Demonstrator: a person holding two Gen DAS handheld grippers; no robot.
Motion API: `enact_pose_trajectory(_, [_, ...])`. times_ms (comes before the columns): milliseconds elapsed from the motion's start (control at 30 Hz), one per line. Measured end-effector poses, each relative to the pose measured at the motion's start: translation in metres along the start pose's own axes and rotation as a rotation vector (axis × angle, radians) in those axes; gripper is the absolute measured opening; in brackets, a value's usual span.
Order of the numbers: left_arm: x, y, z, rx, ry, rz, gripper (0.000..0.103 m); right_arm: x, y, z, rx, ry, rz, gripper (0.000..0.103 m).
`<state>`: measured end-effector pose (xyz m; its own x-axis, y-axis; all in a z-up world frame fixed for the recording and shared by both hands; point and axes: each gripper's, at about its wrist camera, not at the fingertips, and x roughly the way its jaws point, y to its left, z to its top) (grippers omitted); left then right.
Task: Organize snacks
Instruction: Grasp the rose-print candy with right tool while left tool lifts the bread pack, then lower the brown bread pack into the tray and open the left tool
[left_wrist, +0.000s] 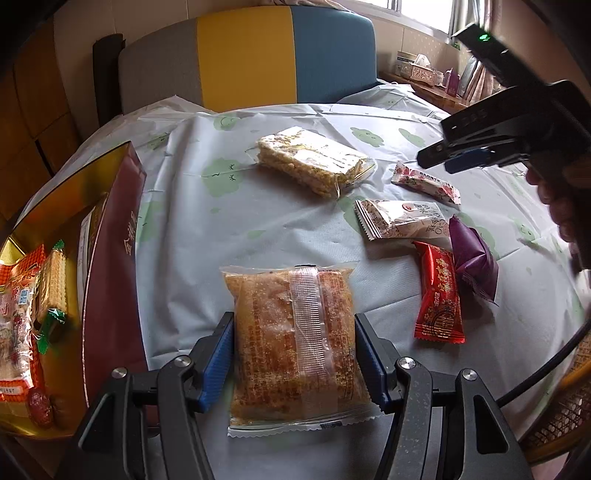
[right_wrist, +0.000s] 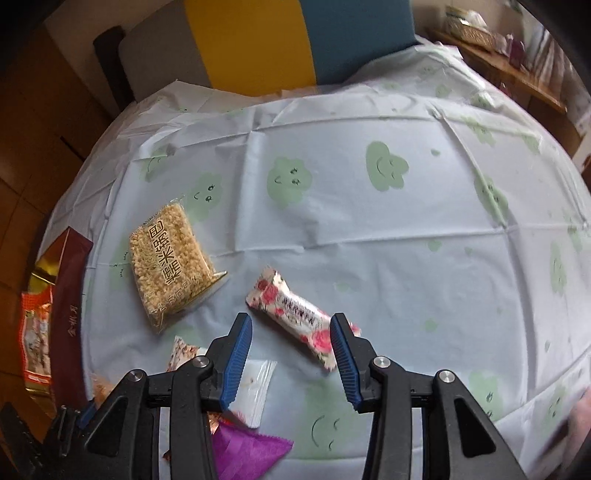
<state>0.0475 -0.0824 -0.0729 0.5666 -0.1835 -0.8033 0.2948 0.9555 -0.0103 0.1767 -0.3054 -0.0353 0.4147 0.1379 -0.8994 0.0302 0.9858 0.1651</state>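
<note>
Only the left wrist view looks into the box: it stands at the table's left edge, gold inside, with a cracker pack, red-and-white packets and a round red sweet in it. The same view shows the left gripper clamped on the brown cake pack, blue pads pressing its two long sides; its long axis runs away from the camera toward the table's far edge, near the box.

The right wrist view alone shows the right gripper from behind, fingers apart with nothing clamped, hanging over the floral bar. The bar lies flat, its long axis slanting from far left to near right, its near end beside the right finger. The rice cake pack lies left of it, its long axis running toward the far edge. A white nut pack and a purple pouch lie under the left finger. A red packet beside the pouch shows only in the left view.
</note>
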Motion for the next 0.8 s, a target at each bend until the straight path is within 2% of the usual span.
enact_pose_trajectory(67, [0.0, 0.0, 0.0, 0.001, -0.002, 0.0, 0.063, 0.011, 0.005, 0.006, -0.07, 0.016, -0.025, 0.045])
enact_pose_trajectory(233, [0.0, 0.0, 0.0, -0.001, -0.001, -0.001, 0.063, 0.036, 0.003, 0.008, -0.124, 0.077, -0.074, 0.044])
enact_pose_trajectory(300, [-0.001, -0.001, 0.0, 0.0, -0.002, 0.002, 0.063, 0.039, 0.003, 0.008, -0.136, 0.082, -0.1, 0.022])
enact_pose_trajectory(333, [-0.001, -0.001, 0.0, 0.001, -0.001, 0.003, 0.063, 0.038, 0.003, 0.008, -0.137, 0.085, -0.095, 0.02])
enact_pose_trajectory(600, [-0.002, 0.0, 0.007, -0.009, 0.029, -0.008, 0.06, 0.041, 0.009, 0.004, -0.179, 0.078, -0.119, 0.021])
enact_pose_trajectory(667, [-0.007, 0.001, 0.009, -0.022, 0.033, -0.043, 0.06, 0.042, 0.014, 0.0, -0.204, 0.07, -0.134, 0.021])
enact_pose_trajectory(800, [-0.031, 0.004, 0.017, -0.043, -0.009, -0.098, 0.06, 0.037, 0.018, -0.011, -0.217, 0.061, -0.142, 0.021])
